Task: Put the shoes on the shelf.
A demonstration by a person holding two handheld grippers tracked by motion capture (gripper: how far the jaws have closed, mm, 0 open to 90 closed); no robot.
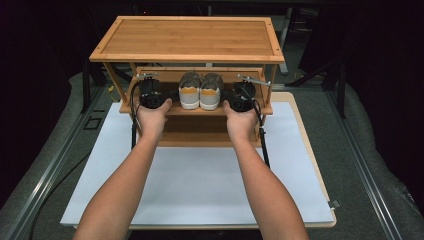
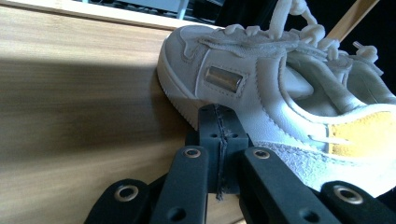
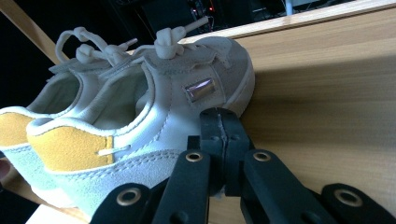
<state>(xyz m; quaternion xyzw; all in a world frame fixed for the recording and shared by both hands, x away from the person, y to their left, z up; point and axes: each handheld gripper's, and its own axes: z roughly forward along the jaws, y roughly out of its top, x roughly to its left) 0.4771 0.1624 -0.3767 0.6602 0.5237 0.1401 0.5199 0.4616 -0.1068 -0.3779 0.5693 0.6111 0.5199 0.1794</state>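
Observation:
A pair of pale grey sneakers with yellow heel patches stands side by side on the middle shelf of a bamboo rack (image 1: 187, 56), heels toward me: the left shoe (image 1: 189, 91) and the right shoe (image 1: 211, 91). My left gripper (image 1: 165, 94) rests on the shelf just left of the pair, and in the left gripper view its black jaws (image 2: 218, 122) are pressed together, tips close to the left shoe's (image 2: 261, 93) side. My right gripper (image 1: 231, 95) mirrors it beside the right shoe (image 3: 154, 116), jaws (image 3: 220, 125) shut with nothing between them.
The rack stands at the far end of a table topped by a white mat (image 1: 200, 180). Its upper shelf overhangs the shoes and both grippers. Slanted side posts (image 1: 114, 77) frame the shelf. Cables trail from the grippers down over the mat. Dark floor surrounds the table.

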